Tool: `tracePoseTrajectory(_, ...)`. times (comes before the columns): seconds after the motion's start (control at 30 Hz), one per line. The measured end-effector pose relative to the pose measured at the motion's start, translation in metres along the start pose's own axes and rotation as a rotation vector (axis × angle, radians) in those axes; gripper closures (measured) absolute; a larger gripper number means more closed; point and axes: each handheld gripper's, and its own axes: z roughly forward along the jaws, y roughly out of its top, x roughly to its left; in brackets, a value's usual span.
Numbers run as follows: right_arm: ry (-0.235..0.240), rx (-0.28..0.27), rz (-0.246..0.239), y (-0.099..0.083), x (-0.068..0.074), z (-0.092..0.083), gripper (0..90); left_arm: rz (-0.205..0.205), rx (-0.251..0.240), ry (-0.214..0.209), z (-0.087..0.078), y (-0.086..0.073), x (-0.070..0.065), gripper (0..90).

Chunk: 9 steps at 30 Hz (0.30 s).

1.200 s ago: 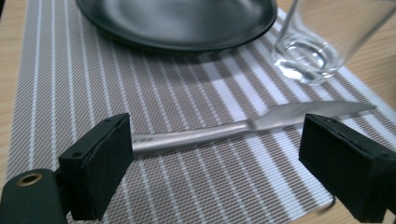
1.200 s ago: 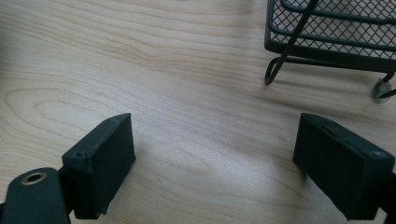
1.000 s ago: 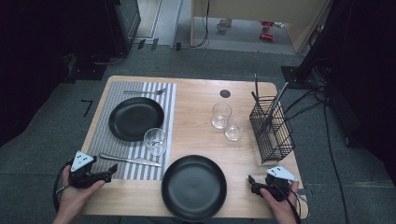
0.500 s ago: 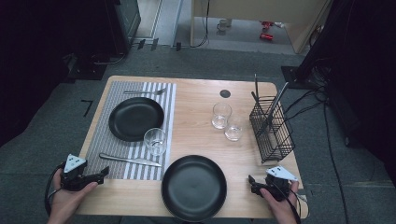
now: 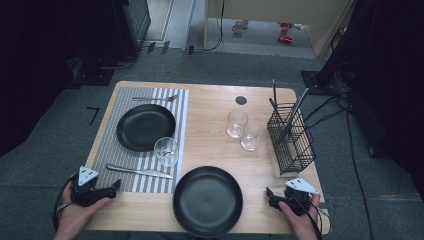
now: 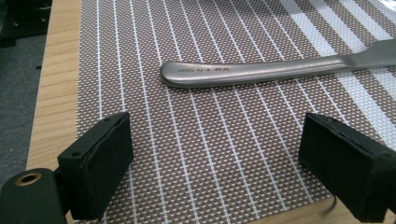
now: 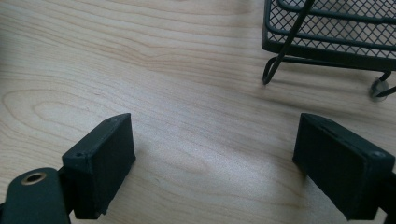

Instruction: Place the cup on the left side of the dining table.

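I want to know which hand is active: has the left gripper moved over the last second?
Yes. In the high view the left gripper has slid toward the table's near-left corner, off the striped placemat, away from the knife.

Bare placemat before knife handle – free; wire caddy blocks far right.
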Motion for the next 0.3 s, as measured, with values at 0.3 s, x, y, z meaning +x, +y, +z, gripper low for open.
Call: tracePoseTrajectory(0.3,0.000,0.000,0.000,0.0000,0.0000,0.0000,11.9,-0.003,-0.001,0.000,0.0000,-0.0001,0.0000,9.9)
